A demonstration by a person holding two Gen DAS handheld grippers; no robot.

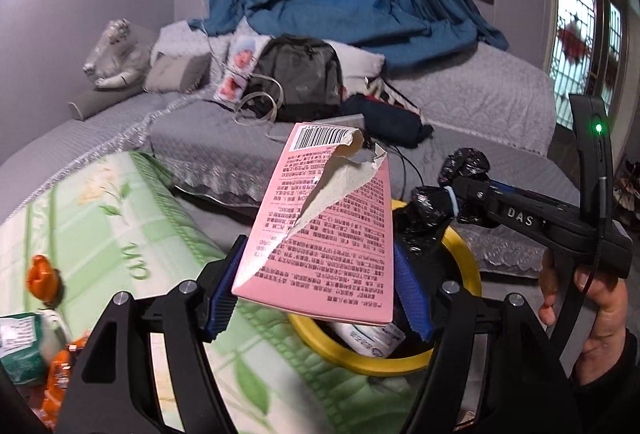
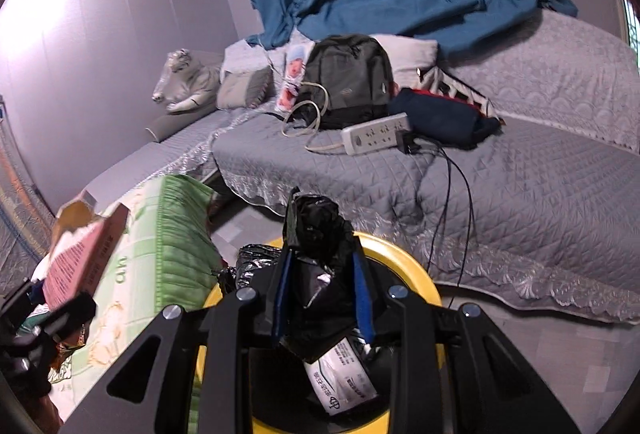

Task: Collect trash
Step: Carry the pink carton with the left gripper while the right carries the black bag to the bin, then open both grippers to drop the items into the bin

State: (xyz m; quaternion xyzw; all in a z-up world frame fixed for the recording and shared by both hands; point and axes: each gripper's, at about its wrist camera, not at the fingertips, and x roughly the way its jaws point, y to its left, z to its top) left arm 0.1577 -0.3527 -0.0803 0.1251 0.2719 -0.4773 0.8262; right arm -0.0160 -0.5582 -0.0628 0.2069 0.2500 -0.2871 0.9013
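Note:
My left gripper is shut on a torn pink box, its blue pads pressing both sides. The box stands tilted above a yellow bin lined with a black bag. A white packet lies inside the bin. From the right, my right gripper pinches the bag's bunched edge, with a person's hand behind it. In the right wrist view, the right gripper is shut on the black bag over the bin rim. The pink box shows at far left.
A green floral quilt lies left of the bin, with orange wrappers and a green-white packet beside it. Behind is a grey bed holding a backpack, a power strip and trailing cables.

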